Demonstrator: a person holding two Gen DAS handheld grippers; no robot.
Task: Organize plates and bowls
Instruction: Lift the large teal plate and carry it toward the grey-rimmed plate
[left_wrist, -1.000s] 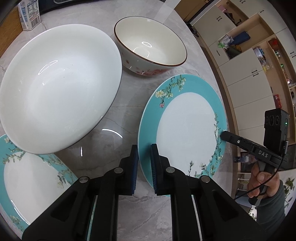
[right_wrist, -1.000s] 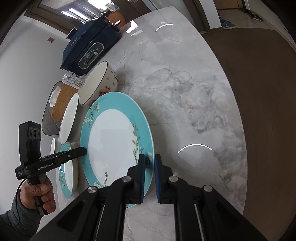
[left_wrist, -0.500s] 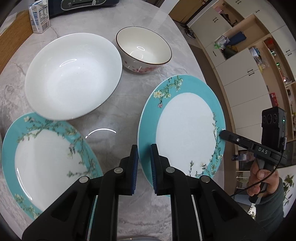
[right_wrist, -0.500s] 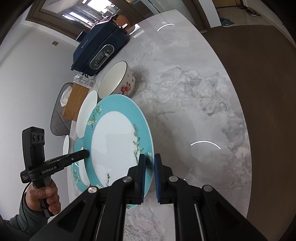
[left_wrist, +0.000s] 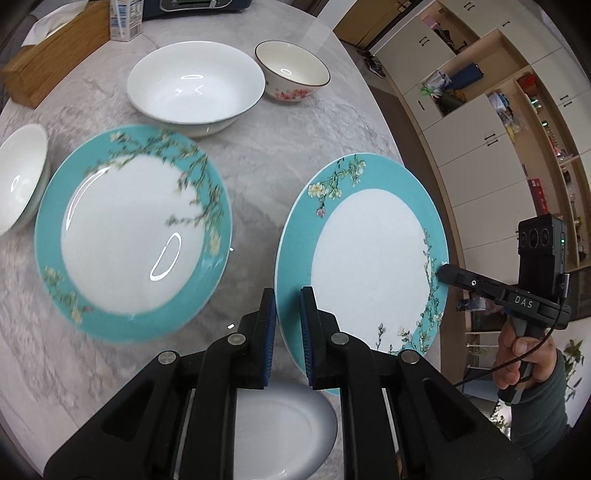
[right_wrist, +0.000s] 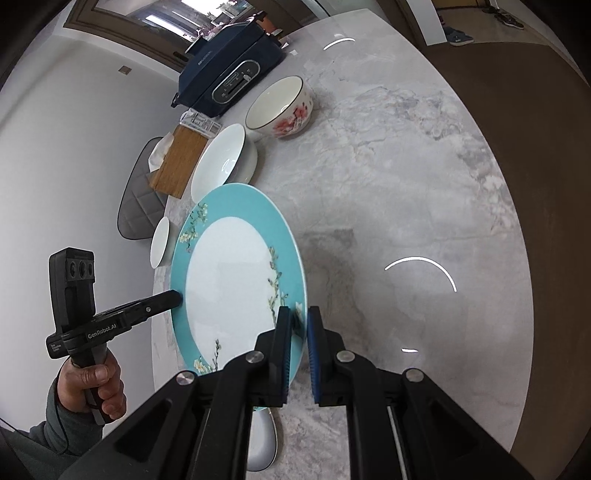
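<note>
A teal-rimmed flowered plate (left_wrist: 369, 254) hangs above the marble table (left_wrist: 288, 147), held at both sides. My left gripper (left_wrist: 287, 301) is shut on its near rim, and my right gripper (right_wrist: 298, 317) is shut on the opposite rim of the same plate (right_wrist: 229, 284). A second teal flowered plate (left_wrist: 129, 236) lies flat on the table to the left. Behind it stand a large white bowl (left_wrist: 195, 85) and a smaller bowl with pink flowers (left_wrist: 291, 75). Another white bowl (left_wrist: 18, 177) sits at the far left.
A small white dish (left_wrist: 284, 424) lies under the held plate, near my left gripper. A wooden tissue box (left_wrist: 48, 62), a milk carton (left_wrist: 125, 18) and a dark blue appliance (right_wrist: 229, 70) line the table's back. A grey cushioned chair (right_wrist: 140, 199) stands beyond the table edge.
Both grippers have lifted the teal plate and carried it back toward the table's front. The bowls now look farther away, and the second teal plate and a white bowl have come fully into view.
</note>
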